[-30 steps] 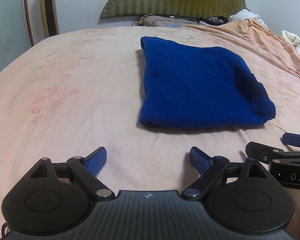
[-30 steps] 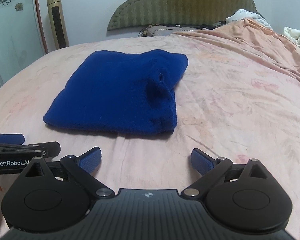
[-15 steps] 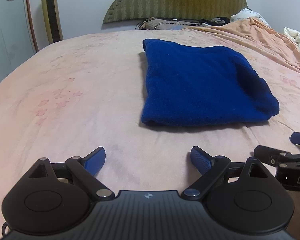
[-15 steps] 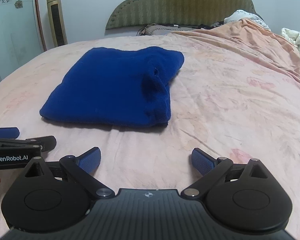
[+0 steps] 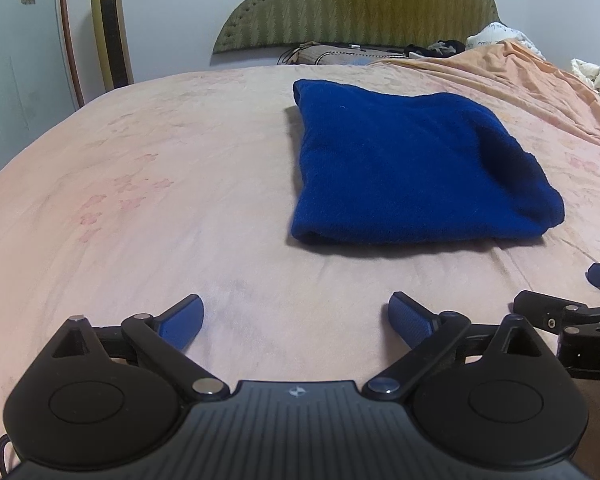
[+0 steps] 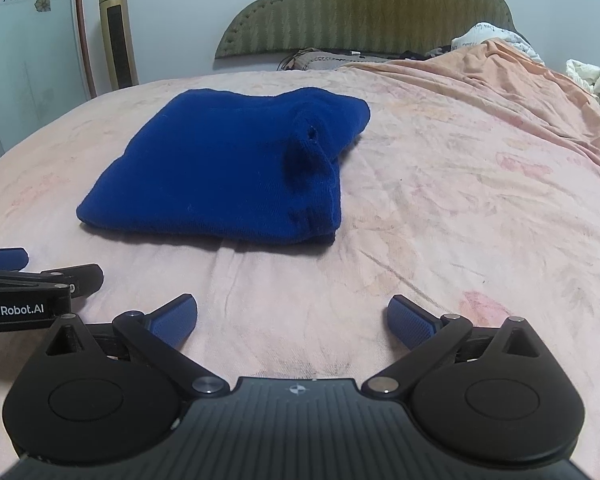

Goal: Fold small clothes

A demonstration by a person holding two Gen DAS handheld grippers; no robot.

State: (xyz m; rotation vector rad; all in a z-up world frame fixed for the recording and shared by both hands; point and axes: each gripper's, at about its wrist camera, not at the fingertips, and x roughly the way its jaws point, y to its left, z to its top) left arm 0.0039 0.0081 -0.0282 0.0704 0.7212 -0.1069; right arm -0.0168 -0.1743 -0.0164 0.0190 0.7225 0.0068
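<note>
- Folded blue sweater (image 5: 412,168) lies flat on the pink bedsheet (image 5: 140,200), toward the green headboard (image 5: 364,4).
- Left gripper (image 5: 296,322): jaws just widened, spread wide, empty, short of sweater's near edge.
- Right gripper (image 6: 292,320): likewise just widened, empty, beside the left.

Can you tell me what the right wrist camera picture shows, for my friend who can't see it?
A blue folded garment lies on a pink bedsheet. In front, the right gripper is wide open and empty above the sheet, and the left gripper peeks in at the left edge.
</note>
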